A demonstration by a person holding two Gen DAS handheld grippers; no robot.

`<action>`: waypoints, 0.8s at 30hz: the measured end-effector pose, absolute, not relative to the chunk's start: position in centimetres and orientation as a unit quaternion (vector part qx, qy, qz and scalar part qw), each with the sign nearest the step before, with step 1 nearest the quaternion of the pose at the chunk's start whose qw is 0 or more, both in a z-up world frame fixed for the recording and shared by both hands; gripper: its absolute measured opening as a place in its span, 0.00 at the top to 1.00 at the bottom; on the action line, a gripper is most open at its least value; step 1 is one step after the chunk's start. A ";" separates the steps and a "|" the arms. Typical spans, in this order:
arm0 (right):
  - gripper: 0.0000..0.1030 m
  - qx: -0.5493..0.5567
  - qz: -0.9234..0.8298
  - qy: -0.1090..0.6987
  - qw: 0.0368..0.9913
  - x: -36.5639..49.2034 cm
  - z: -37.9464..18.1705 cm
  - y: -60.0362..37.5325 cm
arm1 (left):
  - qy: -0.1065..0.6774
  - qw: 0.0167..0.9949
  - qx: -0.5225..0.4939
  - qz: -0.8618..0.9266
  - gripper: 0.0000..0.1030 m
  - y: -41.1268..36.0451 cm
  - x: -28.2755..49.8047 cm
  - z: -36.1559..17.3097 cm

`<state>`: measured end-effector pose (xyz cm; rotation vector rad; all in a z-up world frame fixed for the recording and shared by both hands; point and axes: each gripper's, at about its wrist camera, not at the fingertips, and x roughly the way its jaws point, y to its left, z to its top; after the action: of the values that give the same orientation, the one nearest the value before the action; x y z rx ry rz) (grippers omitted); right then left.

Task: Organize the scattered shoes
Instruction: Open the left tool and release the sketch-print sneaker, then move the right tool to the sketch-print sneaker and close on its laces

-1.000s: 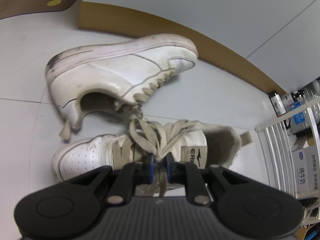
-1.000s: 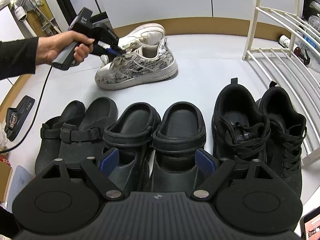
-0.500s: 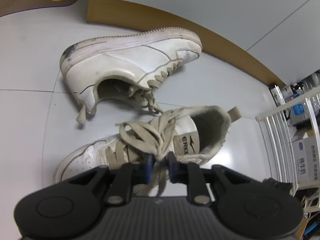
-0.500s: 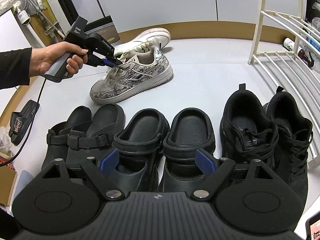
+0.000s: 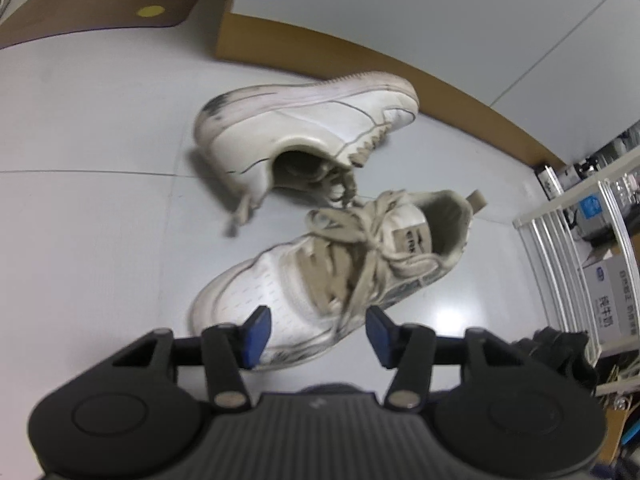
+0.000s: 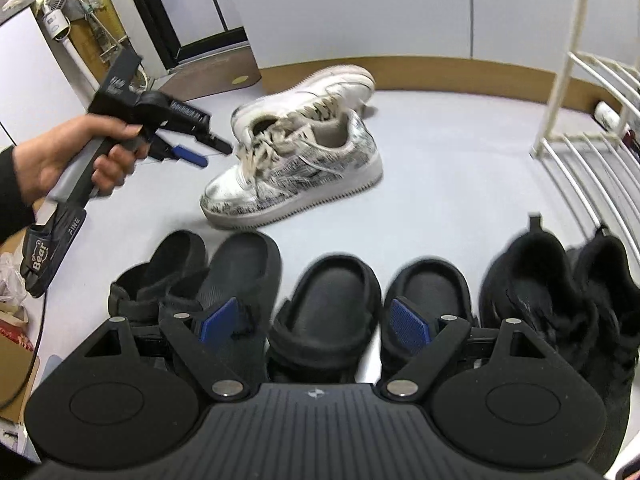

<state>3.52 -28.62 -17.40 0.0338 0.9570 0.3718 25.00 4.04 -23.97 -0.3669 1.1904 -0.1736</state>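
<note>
The left tool (image 5: pixel 316 330) hung with its blue-padded fingers spread wide and nothing between them, just above the toe of a scuffed white lace-up sneaker with grey scribble print (image 5: pixel 332 276). This sneaker stood upright on the pale grey floor (image 5: pixel 92 240), its loose beige laces (image 5: pixel 360 236) blurred. Just behind it, a second white sneaker (image 5: pixel 304 132) lay tipped on its side near the brown skirting board at the floor's far edge, and the two appeared to touch at the laces.

From the right wrist view, the person's left hand (image 6: pixel 68 156) gripped the left tool's handle beside the same printed sneaker (image 6: pixel 296 176). The right tool (image 6: pixel 316 326) was also wide open and empty, poised over a row of dark shoes along the near edge: black strapped sandals (image 6: pixel 200 280), black clogs (image 6: pixel 372 304) and black lace-up trainers (image 6: pixel 560 292), all partly hidden by the tool's body. A white wire rack (image 6: pixel 580 140) was cut off at the right edge.
</note>
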 end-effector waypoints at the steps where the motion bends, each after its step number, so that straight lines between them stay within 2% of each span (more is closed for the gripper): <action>1: 0.16 0.014 0.177 0.457 0.872 4.0 -17.2 -28.0 | 0.556 0.809 -0.174 -0.079 0.46 4.5 24.6 -23.8; 7: 0.15 0.020 0.173 0.446 0.878 7.4 -15.8 -24.0 | 0.554 0.808 -0.189 -0.065 0.36 7.0 22.1 -22.4; 16: 0.15 0.049 0.094 0.427 0.898 13.5 -14.1 -19.9 | 0.535 0.820 -0.186 -0.083 0.33 8.2 20.1 -20.0; 24: 0.15 0.112 0.061 0.429 0.894 15.8 -16.8 -19.4 | 0.559 0.803 -0.181 -0.105 0.30 7.2 19.4 -23.7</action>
<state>15.84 -19.36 -16.77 0.2317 0.8900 0.1262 19.36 7.16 -23.69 -0.3879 1.1971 -0.2246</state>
